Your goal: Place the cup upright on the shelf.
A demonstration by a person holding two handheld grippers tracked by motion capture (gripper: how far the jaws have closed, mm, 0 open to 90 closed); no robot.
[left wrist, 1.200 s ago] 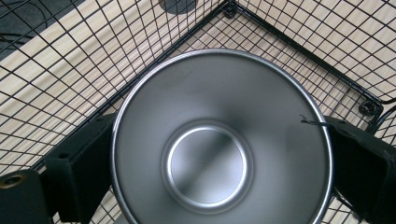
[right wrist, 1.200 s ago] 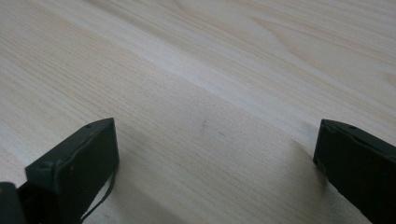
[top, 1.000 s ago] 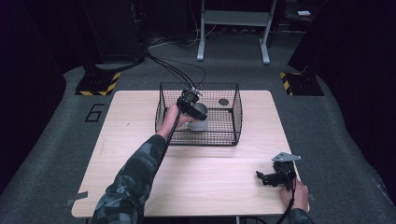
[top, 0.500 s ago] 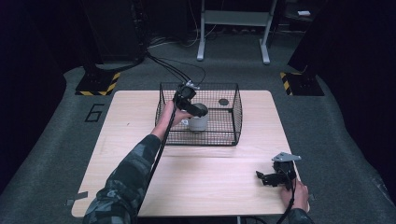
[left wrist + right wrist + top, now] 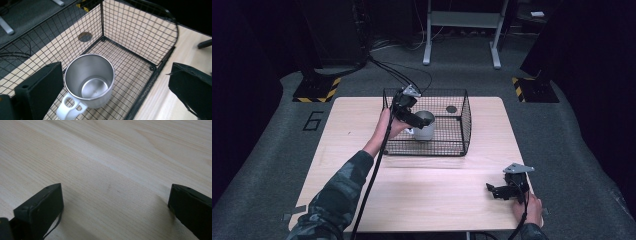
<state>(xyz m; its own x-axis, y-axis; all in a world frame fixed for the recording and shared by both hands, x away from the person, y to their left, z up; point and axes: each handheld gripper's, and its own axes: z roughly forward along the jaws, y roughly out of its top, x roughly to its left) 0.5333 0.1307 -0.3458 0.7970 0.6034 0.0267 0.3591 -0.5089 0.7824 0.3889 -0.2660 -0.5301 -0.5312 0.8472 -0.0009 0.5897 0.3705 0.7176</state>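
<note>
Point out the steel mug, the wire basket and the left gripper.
steel mug (image 5: 96, 75), left gripper view, inner wall of the cup.
wire basket (image 5: 464, 122), high view, right side wall.
left gripper (image 5: 421, 121), high view, between its fingertips.

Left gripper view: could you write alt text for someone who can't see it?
A steel mug with a white handle stands upright and empty inside a black wire basket on a wooden table. The left gripper hangs above it, its two black jaws wide apart, one on each side of the mug.
</note>
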